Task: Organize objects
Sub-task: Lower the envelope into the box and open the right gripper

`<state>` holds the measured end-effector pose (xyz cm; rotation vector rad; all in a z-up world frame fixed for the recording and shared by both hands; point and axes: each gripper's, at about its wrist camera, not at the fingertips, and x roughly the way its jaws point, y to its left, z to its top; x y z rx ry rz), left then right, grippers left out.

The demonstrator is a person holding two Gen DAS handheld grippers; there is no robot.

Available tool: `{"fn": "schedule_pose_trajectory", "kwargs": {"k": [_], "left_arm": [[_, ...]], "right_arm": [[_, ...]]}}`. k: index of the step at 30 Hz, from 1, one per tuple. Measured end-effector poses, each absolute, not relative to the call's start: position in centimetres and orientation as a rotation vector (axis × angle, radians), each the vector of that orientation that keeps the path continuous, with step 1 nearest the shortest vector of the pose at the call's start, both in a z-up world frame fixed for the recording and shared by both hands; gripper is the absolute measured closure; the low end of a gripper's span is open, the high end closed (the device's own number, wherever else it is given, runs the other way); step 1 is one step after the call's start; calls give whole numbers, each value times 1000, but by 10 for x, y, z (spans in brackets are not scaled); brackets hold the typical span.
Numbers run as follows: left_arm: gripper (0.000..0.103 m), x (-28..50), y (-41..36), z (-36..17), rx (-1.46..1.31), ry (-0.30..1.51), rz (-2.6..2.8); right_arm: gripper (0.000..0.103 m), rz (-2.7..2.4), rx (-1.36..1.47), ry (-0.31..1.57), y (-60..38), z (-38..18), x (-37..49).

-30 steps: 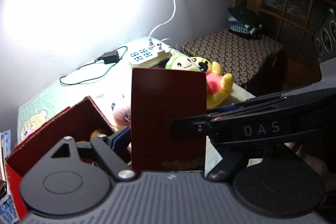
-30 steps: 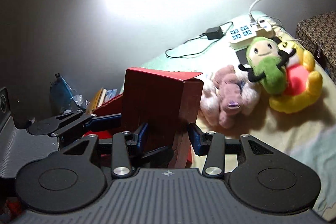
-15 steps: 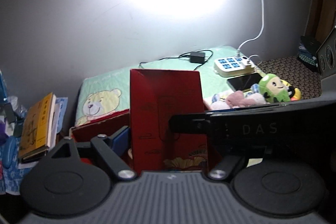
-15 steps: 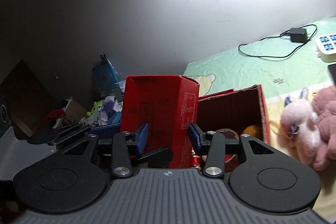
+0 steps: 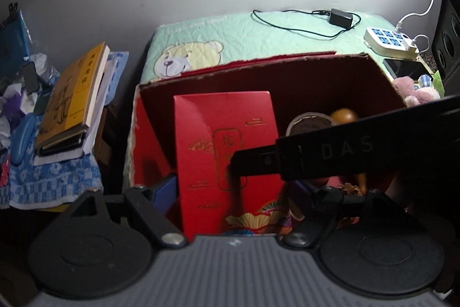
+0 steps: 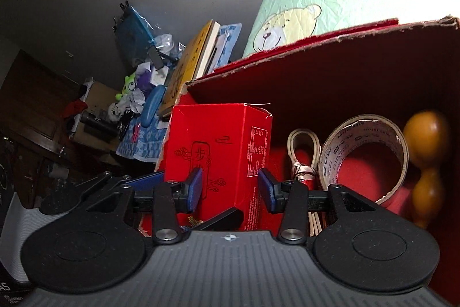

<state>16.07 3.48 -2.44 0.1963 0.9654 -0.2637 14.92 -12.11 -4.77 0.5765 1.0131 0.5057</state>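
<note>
Inside the big red carton (image 5: 330, 82), at its left end, you held the small red box (image 6: 218, 151) upright with both grippers. Your right gripper (image 6: 230, 189) squeezed its narrow sides with its blue pads (image 6: 195, 189). Your left gripper (image 5: 230, 192) clamped its wide face. Beside it lay a tape roll (image 6: 365, 157) and a wooden gourd (image 6: 425, 163). Farther off, books (image 5: 72, 99) leaned by the bear blanket (image 5: 230, 33).

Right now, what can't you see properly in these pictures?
- Left wrist view: the tape roll and wooden gourd are half hidden behind the right gripper.
- Right wrist view: the red carton's base is hidden by the gripper body.
- Both views: small print on the carton is unreadable.
- Right wrist view: the big red box is cut off.
</note>
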Motion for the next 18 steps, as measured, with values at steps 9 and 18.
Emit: {"fn": "schedule_pose_trajectory", "kwargs": {"k": [9, 18], "left_arm": [[21, 179, 41, -46, 180, 1055, -219], [20, 181, 37, -50, 202, 1066, -186]], "right_arm": [[56, 502, 582, 1116, -114, -69, 166], [56, 498, 634, 1113, -121, -75, 164]]}}
